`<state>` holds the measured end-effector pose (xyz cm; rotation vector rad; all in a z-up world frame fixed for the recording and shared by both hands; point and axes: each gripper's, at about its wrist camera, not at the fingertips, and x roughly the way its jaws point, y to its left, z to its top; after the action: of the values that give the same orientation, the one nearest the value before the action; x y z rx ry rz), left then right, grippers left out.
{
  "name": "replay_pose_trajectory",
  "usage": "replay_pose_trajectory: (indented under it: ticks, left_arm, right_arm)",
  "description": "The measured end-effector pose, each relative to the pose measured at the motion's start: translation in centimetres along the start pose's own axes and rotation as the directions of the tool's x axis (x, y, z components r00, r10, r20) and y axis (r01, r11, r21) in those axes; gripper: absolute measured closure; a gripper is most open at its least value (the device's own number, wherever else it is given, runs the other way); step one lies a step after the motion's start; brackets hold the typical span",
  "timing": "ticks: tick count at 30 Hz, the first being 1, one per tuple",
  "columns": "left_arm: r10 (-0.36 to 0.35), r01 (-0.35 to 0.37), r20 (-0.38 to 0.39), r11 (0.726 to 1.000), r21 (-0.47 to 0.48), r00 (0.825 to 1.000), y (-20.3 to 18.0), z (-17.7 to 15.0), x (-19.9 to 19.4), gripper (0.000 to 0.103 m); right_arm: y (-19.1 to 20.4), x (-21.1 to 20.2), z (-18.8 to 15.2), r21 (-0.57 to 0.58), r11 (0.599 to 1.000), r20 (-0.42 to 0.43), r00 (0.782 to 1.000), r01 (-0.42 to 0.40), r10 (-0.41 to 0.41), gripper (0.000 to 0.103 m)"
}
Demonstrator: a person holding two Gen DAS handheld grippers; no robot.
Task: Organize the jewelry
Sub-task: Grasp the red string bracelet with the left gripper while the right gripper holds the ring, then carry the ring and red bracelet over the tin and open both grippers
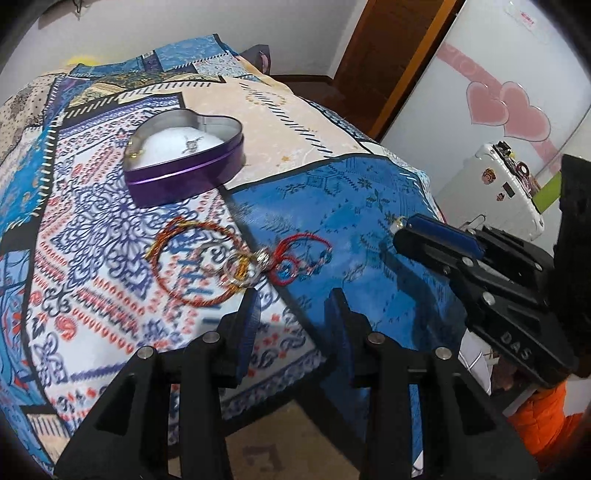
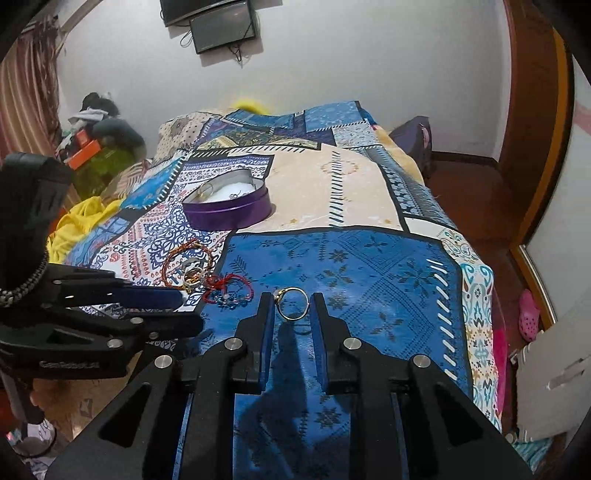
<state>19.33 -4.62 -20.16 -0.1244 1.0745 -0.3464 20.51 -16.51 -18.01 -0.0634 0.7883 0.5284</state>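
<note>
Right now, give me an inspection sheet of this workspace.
Surface: patchwork bedspread, blue, white and cream panels.
Job's things: purple heart tin open, white padding inside with small pieces; red-orange cord bracelet, rings and red string bracelet lying together; gold ring.
Clutter: nothing seen on the bedspread.
Grippers: right gripper jaws around the gold ring, apparently gripping it; left gripper jaws apart, empty.
Cables: wires under the wall screen.
Surroundings: wooden door, clothes pile.
</note>
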Motion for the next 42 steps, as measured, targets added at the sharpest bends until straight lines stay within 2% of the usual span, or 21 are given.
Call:
replay_pose_trajectory:
  ticks: [7, 13, 14, 17, 22, 28, 33, 42]
  left_arm:
    - [0.032, -0.032, 0.001, 0.999, 0.007, 0.999, -0.4, 1.0, 1.0, 0.067]
    - [0.061, -0.061, 0.006, 0.996, 0.061, 0.998, -1.1, 0.9, 1.4, 0.089]
    - [0.063, -0.064, 0.005, 0.996, 0.07, 0.998, -1.3, 0.8, 1.4, 0.097]
    - [0.076, -0.077, 0.013, 0.994, 0.08, 0.997, -1.5, 0.7, 1.3, 0.097]
    - [0.057, -0.059, 0.032, 0.997, 0.05, 0.998, -1.1, 0.8, 0.3, 0.097]
    - [0.071, -0.077, 0.094, 0.996, 0.052, 0.993, -0.7, 1.2, -2.2, 0.097]
    - [0.104, -0.115, 0.163, 0.991, 0.062, 0.981, -0.6, 1.6, -4.4, 0.097]
    - [0.119, -0.139, 0.256, 0.988, 0.062, 0.959, 0.0, 2.6, -7.9, 0.097]
  right_arm:
    - [-0.1, 0.0, 0.0, 0.0, 1.0, 0.002, 1.0, -0.023, 0.023, 0.086]
    - [-0.2, 0.0, 0.0, 0.006, 1.0, 0.004, 1.0, -0.025, 0.025, 0.086]
    - [-0.2, 0.0, 0.0, 0.006, 1.0, 0.003, 1.0, -0.025, 0.025, 0.086]
    - [-0.1, -0.2, 0.1, 0.007, 1.0, 0.005, 1.0, -0.025, 0.025, 0.086]
    - [0.2, -0.8, 0.5, -0.001, 1.0, 0.016, 1.0, -0.021, 0.021, 0.086]
    - [0.7, -1.3, 1.4, -0.008, 1.0, 0.043, 0.999, -0.022, 0.022, 0.086]
    - [1.3, -1.5, 2.3, -0.019, 1.0, 0.062, 0.998, -0.025, 0.026, 0.086]
    - [2.7, -2.0, 4.4, -0.043, 0.998, 0.115, 0.993, -0.034, 0.039, 0.086]
